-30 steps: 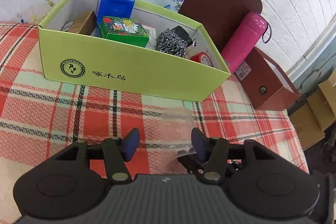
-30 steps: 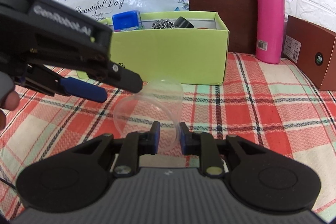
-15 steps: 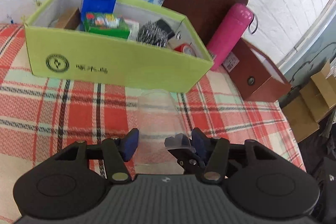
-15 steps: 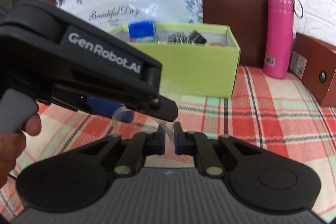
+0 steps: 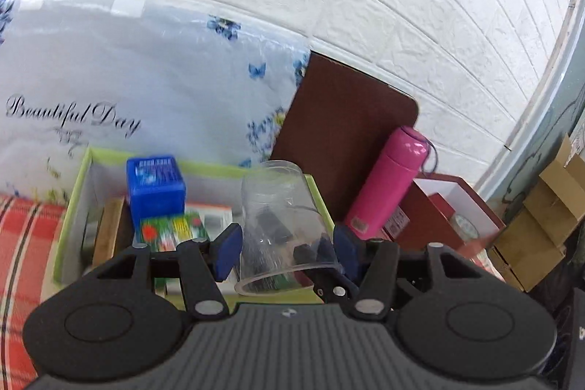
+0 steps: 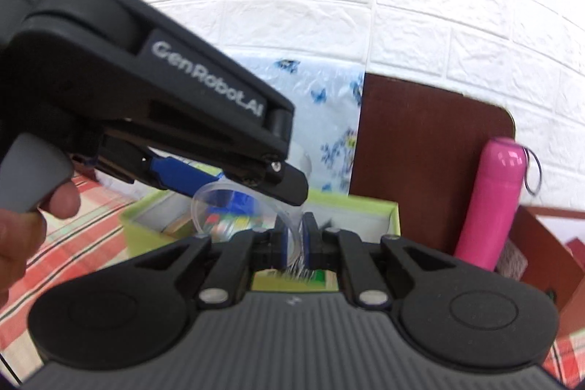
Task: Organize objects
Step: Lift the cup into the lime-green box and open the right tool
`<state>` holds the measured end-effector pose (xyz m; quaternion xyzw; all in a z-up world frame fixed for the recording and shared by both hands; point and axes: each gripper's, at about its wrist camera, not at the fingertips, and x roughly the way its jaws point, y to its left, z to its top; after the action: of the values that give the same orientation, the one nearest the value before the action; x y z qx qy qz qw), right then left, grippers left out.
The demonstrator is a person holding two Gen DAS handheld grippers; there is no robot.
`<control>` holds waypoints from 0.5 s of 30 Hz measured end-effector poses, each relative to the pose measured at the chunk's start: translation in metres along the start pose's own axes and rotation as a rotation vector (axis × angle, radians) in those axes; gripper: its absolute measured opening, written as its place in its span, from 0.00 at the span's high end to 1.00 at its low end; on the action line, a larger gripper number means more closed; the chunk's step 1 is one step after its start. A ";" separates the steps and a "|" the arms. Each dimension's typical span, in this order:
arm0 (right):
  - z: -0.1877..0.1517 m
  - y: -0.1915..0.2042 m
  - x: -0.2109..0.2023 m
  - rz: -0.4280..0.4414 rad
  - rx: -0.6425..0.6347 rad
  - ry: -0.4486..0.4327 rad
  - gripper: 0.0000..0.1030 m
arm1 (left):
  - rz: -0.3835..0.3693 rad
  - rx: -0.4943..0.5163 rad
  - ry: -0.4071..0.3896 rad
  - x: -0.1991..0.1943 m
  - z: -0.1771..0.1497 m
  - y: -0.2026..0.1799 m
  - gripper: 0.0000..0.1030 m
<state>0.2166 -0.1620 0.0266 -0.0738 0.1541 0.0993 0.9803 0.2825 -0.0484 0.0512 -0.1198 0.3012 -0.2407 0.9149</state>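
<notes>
One clear cup (image 5: 281, 225): right hand-held gripper (image 6: 295, 242) pinches rim, left hand-held gripper (image 5: 287, 249) straddles body.

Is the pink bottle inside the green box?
No, the pink bottle stands outside the green box, off to its right against the brown board.

a pink bottle (image 5: 385, 185) stands against a brown board (image 5: 340, 130) that leans on the white brick wall (image 5: 402, 6), beside a flowered plastic bag (image 5: 146, 90), with an open red box (image 5: 449, 211) to its right, cardboard cartons (image 5: 548, 222) beyond, and a checked cloth (image 5: 25, 233) underneath.
</notes>
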 end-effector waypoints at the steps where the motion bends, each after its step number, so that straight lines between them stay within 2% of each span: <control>1: 0.003 0.000 0.008 -0.003 -0.005 -0.003 0.93 | 0.007 0.002 -0.003 0.007 0.005 0.003 0.44; 4: 0.006 0.001 0.035 -0.017 -0.019 -0.002 0.93 | 0.018 0.000 -0.012 0.028 0.016 0.015 0.45; 5: 0.004 0.001 0.045 -0.023 -0.028 0.006 0.92 | 0.022 0.000 -0.023 0.037 0.018 0.021 0.41; 6: 0.001 0.003 0.054 -0.027 -0.041 0.021 0.91 | 0.031 -0.003 -0.020 0.045 0.017 0.026 0.31; 7: -0.004 0.004 0.064 -0.028 -0.061 0.046 0.88 | 0.052 -0.006 -0.011 0.051 0.016 0.032 0.27; 8: -0.009 0.006 0.071 -0.035 -0.081 0.073 0.72 | 0.080 -0.018 -0.006 0.055 0.014 0.038 0.25; 9: -0.015 0.007 0.072 -0.044 -0.092 0.082 0.61 | 0.095 -0.034 -0.004 0.056 0.010 0.044 0.25; 10: -0.020 0.007 0.069 -0.049 -0.089 0.059 0.46 | 0.084 -0.049 -0.009 0.054 0.006 0.051 0.25; 12: -0.027 0.006 0.063 -0.055 -0.069 0.026 0.33 | 0.063 -0.061 -0.025 0.047 -0.001 0.061 0.25; 14: -0.031 0.006 0.059 -0.060 -0.040 0.031 0.18 | 0.089 -0.042 -0.036 0.037 -0.007 0.062 0.25; 15: -0.032 0.006 0.057 -0.062 -0.027 0.027 0.17 | 0.096 -0.027 -0.047 0.032 -0.009 0.062 0.25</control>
<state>0.2591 -0.1526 -0.0222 -0.0933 0.1636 0.0701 0.9796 0.3217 -0.0126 0.0058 -0.1234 0.2884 -0.1896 0.9304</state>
